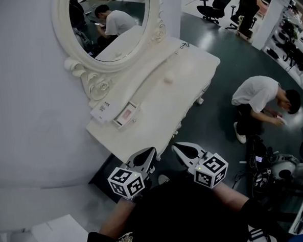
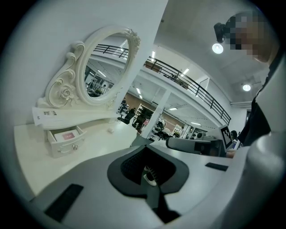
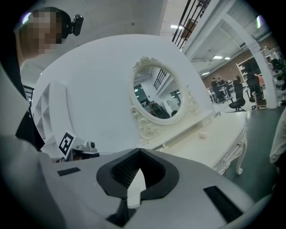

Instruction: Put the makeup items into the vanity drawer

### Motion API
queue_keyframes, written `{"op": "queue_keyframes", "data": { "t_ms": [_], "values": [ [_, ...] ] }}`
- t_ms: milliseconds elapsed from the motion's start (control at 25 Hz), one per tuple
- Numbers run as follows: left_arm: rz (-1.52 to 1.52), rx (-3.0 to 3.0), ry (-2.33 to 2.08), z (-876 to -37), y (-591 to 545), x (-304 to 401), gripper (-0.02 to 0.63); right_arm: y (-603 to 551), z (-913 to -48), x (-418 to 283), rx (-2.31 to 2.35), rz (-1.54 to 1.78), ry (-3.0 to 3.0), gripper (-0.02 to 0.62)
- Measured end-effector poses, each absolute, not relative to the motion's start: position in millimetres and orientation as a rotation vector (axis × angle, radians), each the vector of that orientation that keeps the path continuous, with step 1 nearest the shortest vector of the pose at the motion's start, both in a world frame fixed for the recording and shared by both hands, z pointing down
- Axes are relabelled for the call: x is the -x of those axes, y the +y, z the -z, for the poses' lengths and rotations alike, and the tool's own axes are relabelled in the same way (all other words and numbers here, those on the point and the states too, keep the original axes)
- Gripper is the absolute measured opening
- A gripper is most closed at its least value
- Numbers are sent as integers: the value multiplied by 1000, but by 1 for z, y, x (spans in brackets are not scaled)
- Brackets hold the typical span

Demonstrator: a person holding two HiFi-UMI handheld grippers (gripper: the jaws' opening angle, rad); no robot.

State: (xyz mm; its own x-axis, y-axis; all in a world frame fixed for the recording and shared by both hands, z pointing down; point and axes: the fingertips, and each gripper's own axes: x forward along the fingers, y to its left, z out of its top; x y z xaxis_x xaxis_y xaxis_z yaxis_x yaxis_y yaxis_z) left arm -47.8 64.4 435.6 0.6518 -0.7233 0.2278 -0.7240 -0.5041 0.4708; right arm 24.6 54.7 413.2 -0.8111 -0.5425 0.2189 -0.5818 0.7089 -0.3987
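Before the carved white vanity (image 1: 176,101), left gripper (image 1: 151,150) and right gripper (image 1: 175,146) clench ribbed fingers (image 3: 125,170).

Left gripper (image 1: 149,153) and right gripper (image 1: 177,148) sit side by side at the near edge of the vanity table (image 1: 156,117), which runs on ahead of them. Ahead and left of the left gripper, a drawer (image 2: 67,146) stands on the tabletop with a flat box (image 2: 67,135) in it. The mirror (image 1: 109,23) rises behind the drawer. A small item (image 1: 168,79) lies farther ahead on the tabletop. A crouching person (image 1: 257,98) is on the floor, well to the right of the right gripper.
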Motion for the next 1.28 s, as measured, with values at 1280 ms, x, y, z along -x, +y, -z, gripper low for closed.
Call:
{"op": "queue_keyframes", "data": {
  "t_ms": [1280],
  "values": [
    [12, -2357, -1118, -430, 68, 57, 2, 56, -409, -15, -953, -655, -2815, 29]
  ]
}}
